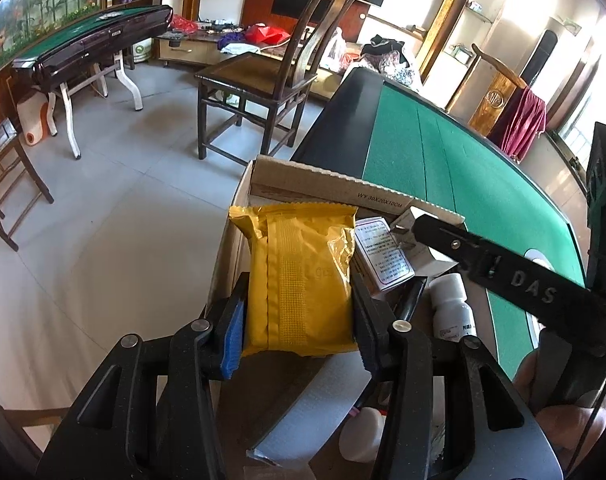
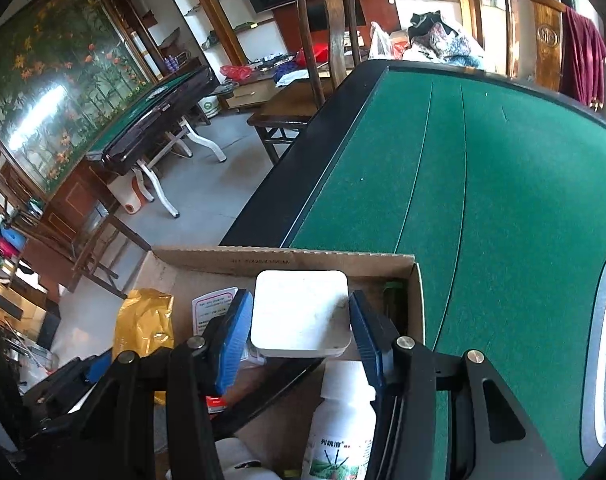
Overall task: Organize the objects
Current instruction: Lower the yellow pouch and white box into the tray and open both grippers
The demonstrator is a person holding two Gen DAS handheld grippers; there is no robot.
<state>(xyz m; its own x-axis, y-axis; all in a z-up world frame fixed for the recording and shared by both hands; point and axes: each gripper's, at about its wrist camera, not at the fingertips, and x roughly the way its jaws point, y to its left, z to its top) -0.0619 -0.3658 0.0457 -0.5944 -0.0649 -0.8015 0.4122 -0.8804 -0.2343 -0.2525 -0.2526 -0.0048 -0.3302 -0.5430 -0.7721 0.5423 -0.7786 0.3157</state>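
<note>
My left gripper (image 1: 299, 320) is shut on a yellow packet (image 1: 301, 280) and holds it over the open cardboard box (image 1: 303, 178). My right gripper (image 2: 301, 320) is shut on a white square box (image 2: 301, 312) and holds it over the same cardboard box (image 2: 287, 258). The right gripper also shows in the left wrist view (image 1: 415, 226), at the right. The yellow packet shows in the right wrist view (image 2: 143, 320), at the left. Inside the box lie a white bottle (image 1: 453, 306) (image 2: 341, 428), a small printed carton (image 1: 383, 254) and a grey strip (image 1: 315, 404).
The cardboard box sits at the near left corner of a green felt table (image 2: 483, 200) with a black rim. A dark wooden chair (image 1: 263, 80) stands beyond the table's edge. A second green table (image 1: 91, 44) stands at the far left over the tiled floor.
</note>
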